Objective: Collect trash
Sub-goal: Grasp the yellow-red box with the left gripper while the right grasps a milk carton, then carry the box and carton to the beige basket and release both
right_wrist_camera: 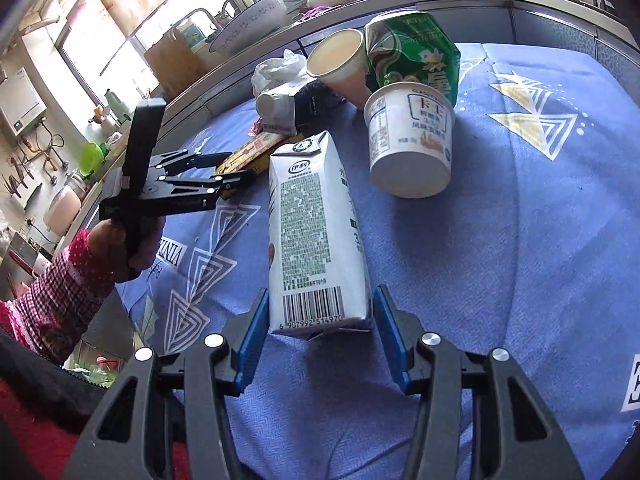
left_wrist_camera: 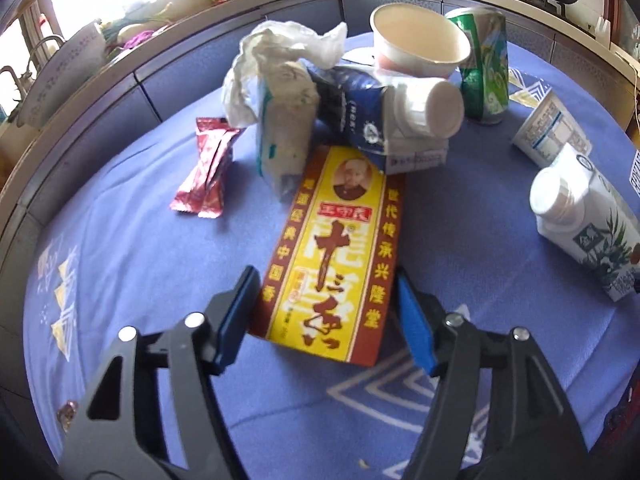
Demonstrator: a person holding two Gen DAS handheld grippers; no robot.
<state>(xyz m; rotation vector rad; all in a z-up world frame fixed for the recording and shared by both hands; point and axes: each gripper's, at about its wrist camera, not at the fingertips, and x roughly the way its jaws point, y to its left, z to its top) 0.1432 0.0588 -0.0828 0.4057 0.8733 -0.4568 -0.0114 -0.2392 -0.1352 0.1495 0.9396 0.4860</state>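
Observation:
Trash lies on a blue cloth (left_wrist_camera: 140, 240). My left gripper (left_wrist_camera: 326, 316) is open, its blue pads on either side of the near end of a flat yellow-and-red spice box (left_wrist_camera: 332, 256); the box also shows in the right wrist view (right_wrist_camera: 256, 152). My right gripper (right_wrist_camera: 318, 336) is open, its pads on either side of the base of a white milk carton (right_wrist_camera: 312, 232), which also shows in the left wrist view (left_wrist_camera: 588, 224). I cannot tell if the pads touch. The left gripper (right_wrist_camera: 234, 170) shows in the right wrist view, held by a hand.
Behind the box lie a blue-and-white carton (left_wrist_camera: 384, 120), a crumpled plastic bag (left_wrist_camera: 280, 60), a red wrapper (left_wrist_camera: 208, 172), a paper cup (left_wrist_camera: 420, 40), a dented green can (left_wrist_camera: 484, 68) and a yogurt cup (right_wrist_camera: 408, 136). A kitchen counter (left_wrist_camera: 240, 4) runs behind the table.

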